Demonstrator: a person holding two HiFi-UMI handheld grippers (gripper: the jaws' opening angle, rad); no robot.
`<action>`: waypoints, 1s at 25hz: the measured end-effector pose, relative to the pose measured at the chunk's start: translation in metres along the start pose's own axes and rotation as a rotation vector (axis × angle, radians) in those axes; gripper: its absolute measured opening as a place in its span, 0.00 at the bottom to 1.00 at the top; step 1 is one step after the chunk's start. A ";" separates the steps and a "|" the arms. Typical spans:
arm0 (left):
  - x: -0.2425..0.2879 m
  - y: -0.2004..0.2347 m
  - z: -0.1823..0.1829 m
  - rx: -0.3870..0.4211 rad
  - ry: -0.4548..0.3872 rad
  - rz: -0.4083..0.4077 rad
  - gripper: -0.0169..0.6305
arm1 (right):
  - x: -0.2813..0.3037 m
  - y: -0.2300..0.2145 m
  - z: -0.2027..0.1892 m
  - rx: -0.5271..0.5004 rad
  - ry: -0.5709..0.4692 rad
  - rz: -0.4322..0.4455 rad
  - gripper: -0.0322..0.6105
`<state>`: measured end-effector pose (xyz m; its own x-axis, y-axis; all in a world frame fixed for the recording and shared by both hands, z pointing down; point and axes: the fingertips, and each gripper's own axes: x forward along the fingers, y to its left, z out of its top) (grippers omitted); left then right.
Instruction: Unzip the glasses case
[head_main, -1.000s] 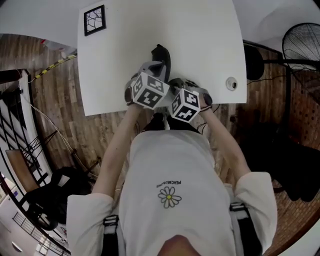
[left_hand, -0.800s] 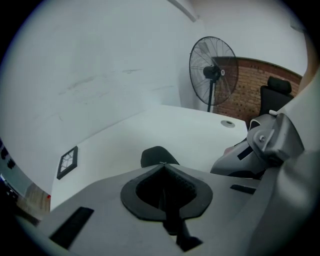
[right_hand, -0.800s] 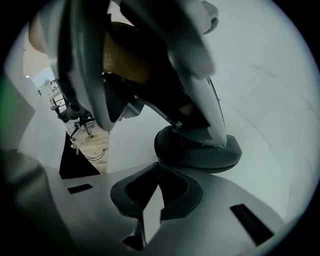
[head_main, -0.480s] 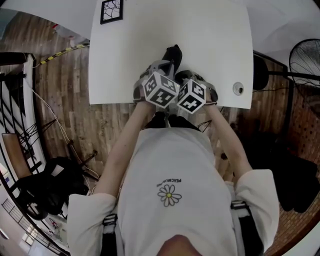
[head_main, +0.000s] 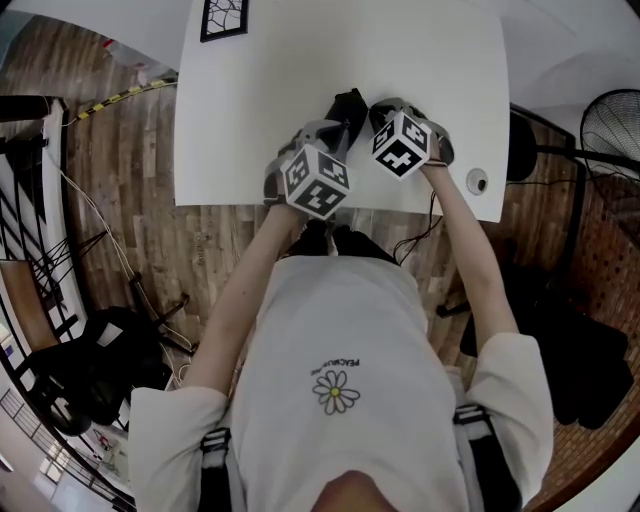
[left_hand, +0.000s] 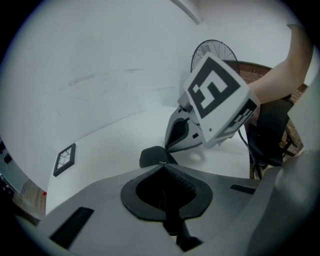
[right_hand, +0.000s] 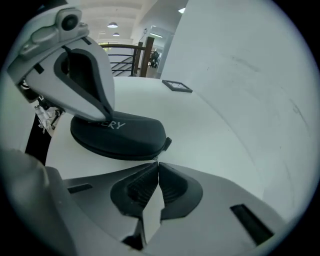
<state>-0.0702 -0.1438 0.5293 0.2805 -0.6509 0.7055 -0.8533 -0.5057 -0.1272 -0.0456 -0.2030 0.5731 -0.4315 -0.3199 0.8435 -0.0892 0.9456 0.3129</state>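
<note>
A black zipped glasses case (head_main: 347, 108) lies on the white table (head_main: 250, 120), its long side running away from me. My left gripper (head_main: 328, 133) is shut, and its tips rest on top of the case's near end (right_hand: 107, 122). My right gripper (head_main: 383, 110) is shut too. It sits at the case's right side, tips almost touching the small tab (right_hand: 166, 144) at the end of the case (right_hand: 120, 135). I cannot tell if anything is pinched between the right gripper's tips (right_hand: 157, 162). In the left gripper view only the case's end (left_hand: 151, 156) shows past the shut gripper (left_hand: 161, 164).
A small framed marker card (head_main: 223, 20) lies at the table's far left. A round grommet (head_main: 477, 181) sits near the front right corner. A floor fan (head_main: 610, 125) stands right of the table. The table's front edge (head_main: 240, 203) is just below the left gripper.
My right gripper has moved from the table's front edge, beside the left one, up and to the right alongside the case. The left gripper has stayed on the case.
</note>
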 end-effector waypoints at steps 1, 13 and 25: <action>0.000 0.000 0.001 0.003 -0.001 0.002 0.05 | 0.002 -0.004 0.001 0.011 -0.001 0.000 0.06; -0.004 -0.041 0.000 0.099 -0.003 -0.063 0.05 | -0.057 0.078 -0.063 0.111 0.052 0.099 0.06; -0.008 -0.054 -0.003 0.064 0.004 -0.058 0.05 | -0.069 0.077 -0.083 -0.029 0.106 0.037 0.06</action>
<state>-0.0271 -0.1097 0.5325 0.3266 -0.6172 0.7158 -0.8057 -0.5778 -0.1306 0.0519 -0.1128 0.5757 -0.3366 -0.2906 0.8957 -0.0487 0.9553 0.2916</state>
